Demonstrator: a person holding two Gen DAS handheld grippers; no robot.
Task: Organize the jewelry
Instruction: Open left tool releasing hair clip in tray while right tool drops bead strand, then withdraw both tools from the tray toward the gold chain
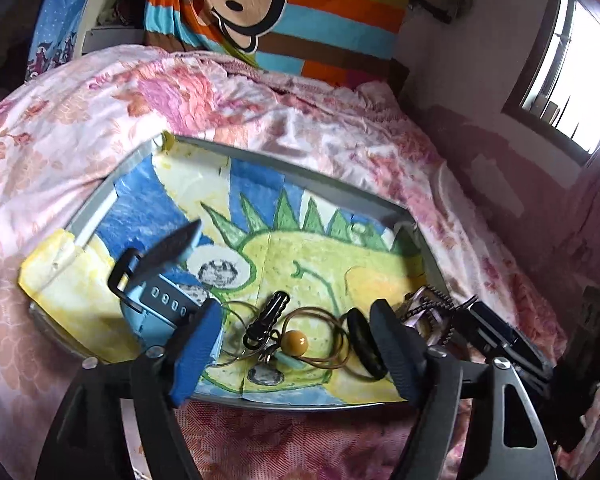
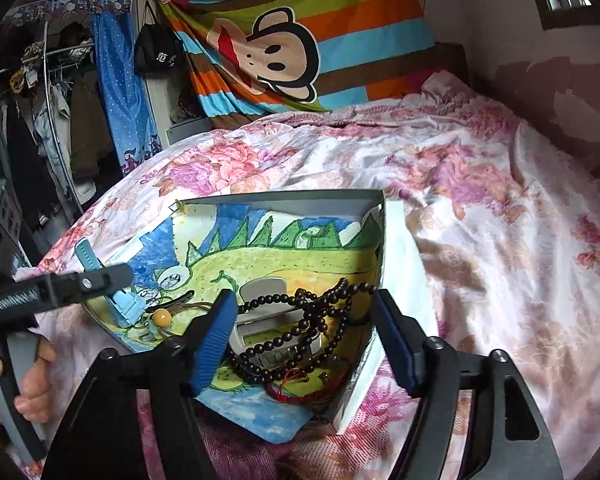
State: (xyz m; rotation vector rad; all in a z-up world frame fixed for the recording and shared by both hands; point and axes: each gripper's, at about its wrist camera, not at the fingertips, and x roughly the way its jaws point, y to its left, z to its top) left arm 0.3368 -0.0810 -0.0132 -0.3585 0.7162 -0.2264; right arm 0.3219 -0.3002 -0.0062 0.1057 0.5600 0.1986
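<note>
A shallow grey tray [image 1: 320, 178], lined with a dinosaur painting, lies on the bed. My left gripper [image 1: 300, 346] stands open over its near edge. Between its blue pads [image 1: 198, 350] lie a black hair clip [image 1: 268, 316] and a brown cord with an amber bead [image 1: 295, 341]. A black ring [image 1: 364, 340] rests by the right finger, and a blue watch [image 1: 160, 304] lies just left. My right gripper [image 2: 304, 336] is open over a string of dark beads [image 2: 312, 316] draped on a white and silver piece [image 2: 260, 292]. No pad presses on anything.
The tray [image 2: 284, 199] sits on a pink flowered quilt [image 2: 480, 220]. A red cord [image 2: 300, 394] lies at its near corner. A person's hand [image 2: 32, 384] holds the left tool at the left. A striped monkey blanket [image 2: 284, 56] hangs behind, with a clothes rack [image 2: 52, 120] at left.
</note>
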